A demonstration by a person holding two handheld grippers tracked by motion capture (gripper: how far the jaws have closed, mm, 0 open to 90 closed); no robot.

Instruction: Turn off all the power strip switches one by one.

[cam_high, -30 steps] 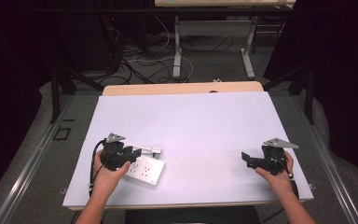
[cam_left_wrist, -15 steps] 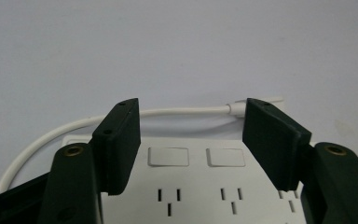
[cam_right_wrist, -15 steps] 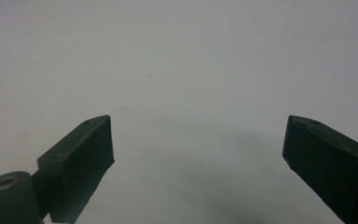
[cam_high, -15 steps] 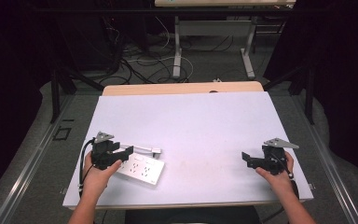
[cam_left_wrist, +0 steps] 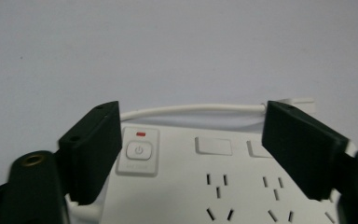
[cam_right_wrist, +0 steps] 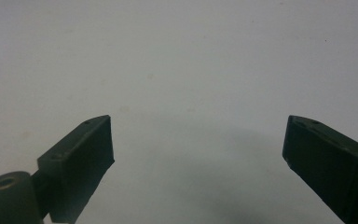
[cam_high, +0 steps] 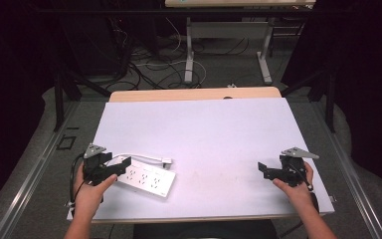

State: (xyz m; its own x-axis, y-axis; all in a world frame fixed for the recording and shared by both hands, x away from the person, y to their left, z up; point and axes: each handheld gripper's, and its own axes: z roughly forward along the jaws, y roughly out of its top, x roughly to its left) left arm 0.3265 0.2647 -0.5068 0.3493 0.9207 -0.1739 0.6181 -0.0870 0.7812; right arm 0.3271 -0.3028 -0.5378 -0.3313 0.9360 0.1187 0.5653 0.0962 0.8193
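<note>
White power strip [cam_high: 146, 177] at the near left of the table [cam_high: 204, 134], left gripper [cam_high: 119, 167] open at its end.

The strip lies flat on the pale matte tabletop, a smooth plastic slab with rows of socket slots and a rounded power button [cam_left_wrist: 139, 151] under a small red mark; in the left gripper view its near part and right end are cut off by the frame and the black jaws. Its white cord [cam_high: 144, 157] curves along the far edge to a plug, partly hidden. The left gripper's jaws have just been opening and stand wide over the switch end, pads clear of the plastic. The right gripper [cam_high: 264, 169], well apart at the near right, gapes over bare table, holding nothing. Beyond the table, cables and desk legs lie in dim floor, hard to make out.
</note>
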